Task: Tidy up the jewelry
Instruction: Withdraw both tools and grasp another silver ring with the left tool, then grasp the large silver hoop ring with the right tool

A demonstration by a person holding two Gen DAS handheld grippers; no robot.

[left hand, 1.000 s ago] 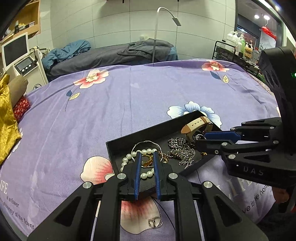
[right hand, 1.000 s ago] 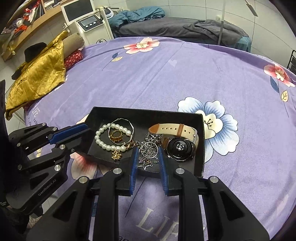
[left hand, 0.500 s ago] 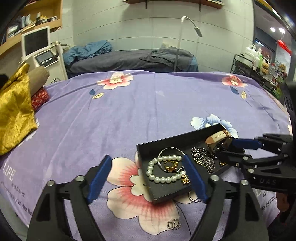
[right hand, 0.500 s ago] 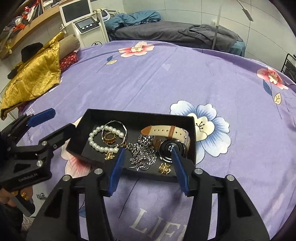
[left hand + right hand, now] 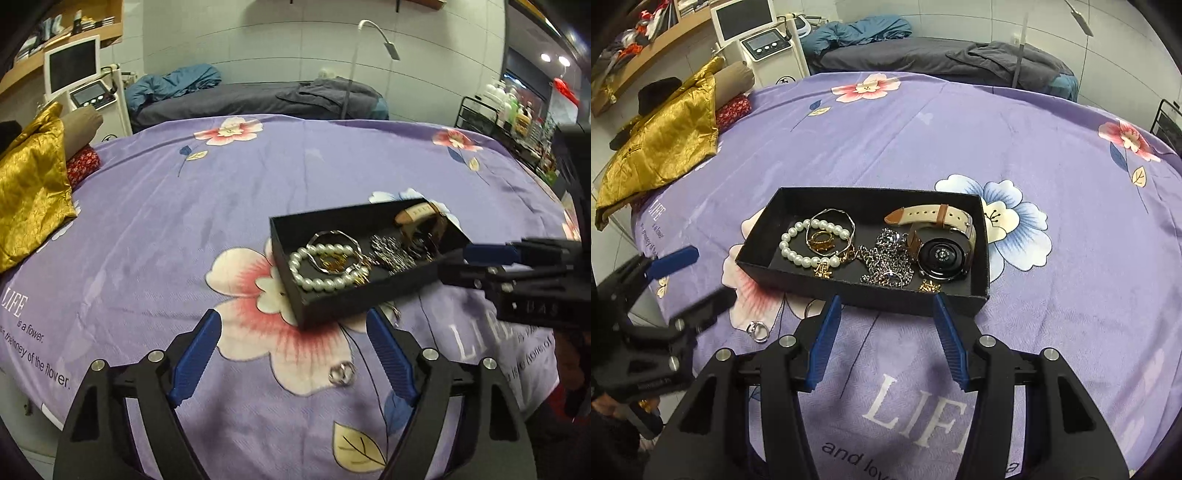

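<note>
Purple bedspread [image 5: 923, 147] lettered "LIFE"

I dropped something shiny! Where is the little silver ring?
The silver ring lies on the purple bedspread outside the black box, near its front left corner in the right wrist view, on a printed pink flower.

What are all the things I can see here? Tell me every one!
box: one, black, on the purple cloth
pearl bracelet: one, white, box's left end
bangle: one, silver, over the pearls
gold ring: one, inside the pearl loop
chain: one, silver, box's middle
watch: one, black face, tan strap, box's right end
gold charms: two, box's near side
rings: two, silver, on the cloth outside the box
cloth: one, purple, flowered
gold fabric: one, far left
left claw: open, empty
right claw: open, empty
</note>
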